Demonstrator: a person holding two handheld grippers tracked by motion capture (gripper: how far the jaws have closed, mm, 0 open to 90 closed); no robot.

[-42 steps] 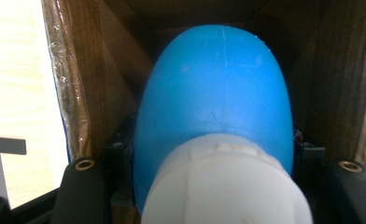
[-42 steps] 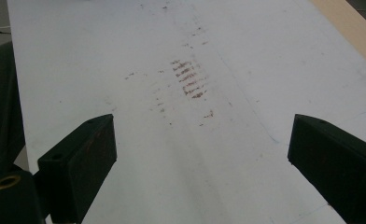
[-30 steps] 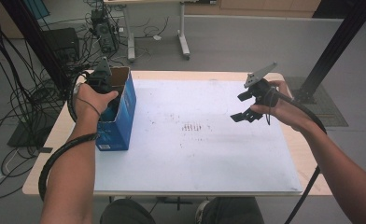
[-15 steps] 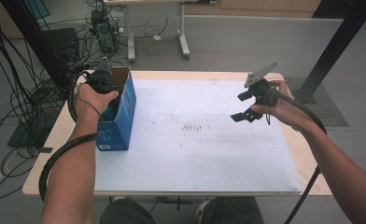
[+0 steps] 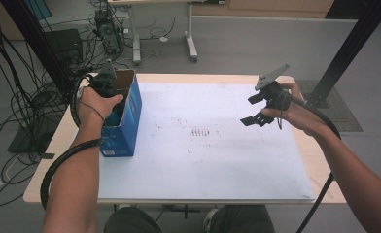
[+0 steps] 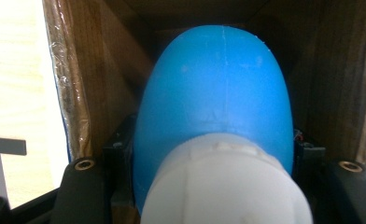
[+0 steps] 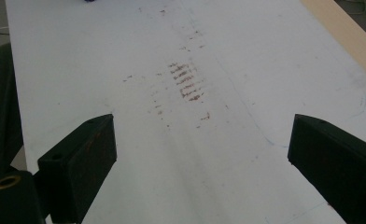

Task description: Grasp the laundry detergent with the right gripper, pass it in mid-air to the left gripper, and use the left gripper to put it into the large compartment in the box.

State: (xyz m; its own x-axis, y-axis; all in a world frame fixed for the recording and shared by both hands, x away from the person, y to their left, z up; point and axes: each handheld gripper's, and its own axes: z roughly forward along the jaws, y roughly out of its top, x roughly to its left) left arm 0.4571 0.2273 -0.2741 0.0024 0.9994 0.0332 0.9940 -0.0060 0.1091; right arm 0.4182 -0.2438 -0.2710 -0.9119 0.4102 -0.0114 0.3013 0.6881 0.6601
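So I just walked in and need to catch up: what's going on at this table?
A person works with a gripper in each hand. The left gripper is down inside the open blue box, shut on a blue bottle with a white cap. The right gripper hangs open and empty above the white sheet.
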